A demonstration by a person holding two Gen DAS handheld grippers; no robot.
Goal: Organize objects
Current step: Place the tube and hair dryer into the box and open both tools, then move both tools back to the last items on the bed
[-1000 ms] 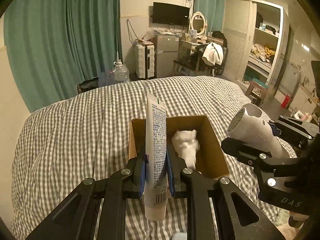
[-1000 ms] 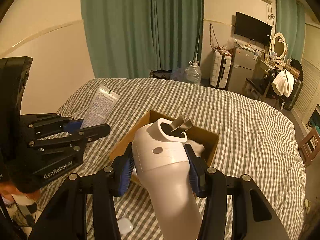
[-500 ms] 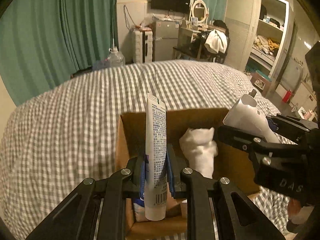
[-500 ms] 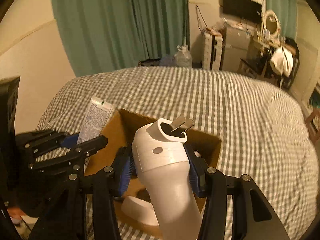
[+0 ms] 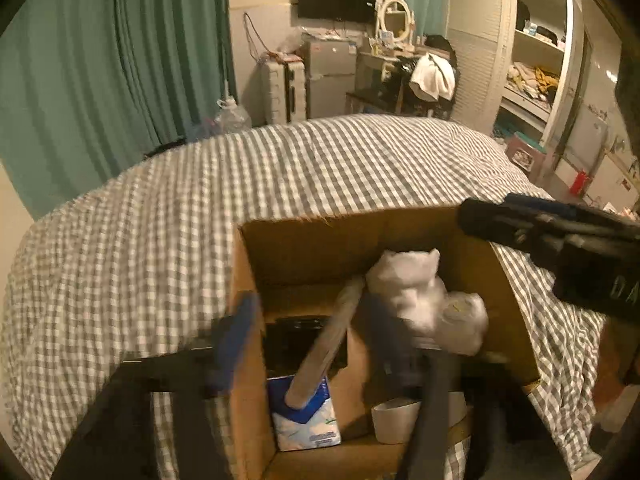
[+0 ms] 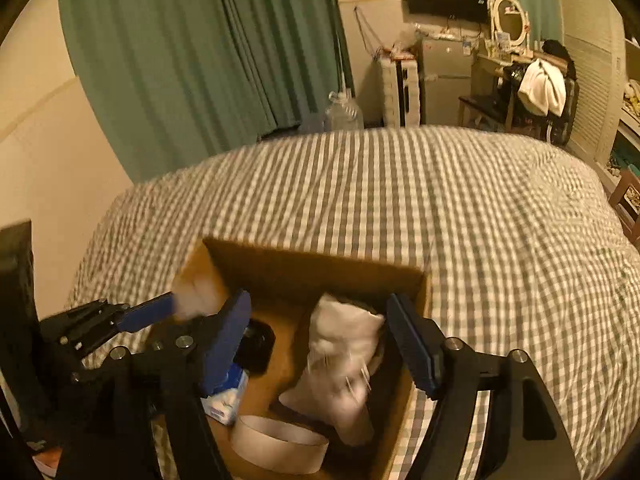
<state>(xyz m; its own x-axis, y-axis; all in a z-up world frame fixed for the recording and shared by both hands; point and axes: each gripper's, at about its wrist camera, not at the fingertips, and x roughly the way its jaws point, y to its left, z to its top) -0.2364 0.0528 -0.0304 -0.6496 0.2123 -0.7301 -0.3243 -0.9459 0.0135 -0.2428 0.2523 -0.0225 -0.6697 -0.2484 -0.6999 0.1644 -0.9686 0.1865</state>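
Now, in the left wrist view, your left gripper (image 5: 308,344) stands with its 2 blue pads spread wide over the cardboard box (image 5: 400,236), and it holds nothing. The tube (image 5: 324,352) leans tilted between the pads without clear contact; its lower end rests on the blue tissue pack (image 5: 308,420) in the near corner of the box. This part is blurred, so I cannot tell if one pad touches the tube. Beside it you see a white crumpled bag (image 5: 416,288), a white cup (image 5: 396,420) and a dark object (image 5: 300,340) on the box floor. The box itself sits on the checked bed cover (image 5: 160,240).

Next, in the right wrist view, your right gripper (image 6: 320,344) is also wide apart and empty. Below it the white hair dryer (image 6: 344,364) lies inside the box, blurred, just beside the white cup.

I judge that both things are already in the box. The tube is light and soft, so it bends if you squeeze the middle; take it near the stiff cap end. The dryer looks heavier, hard and smooth, so it can slip; hold it across the thick body. The cardboard wall is thin, so avoid pressing on it.
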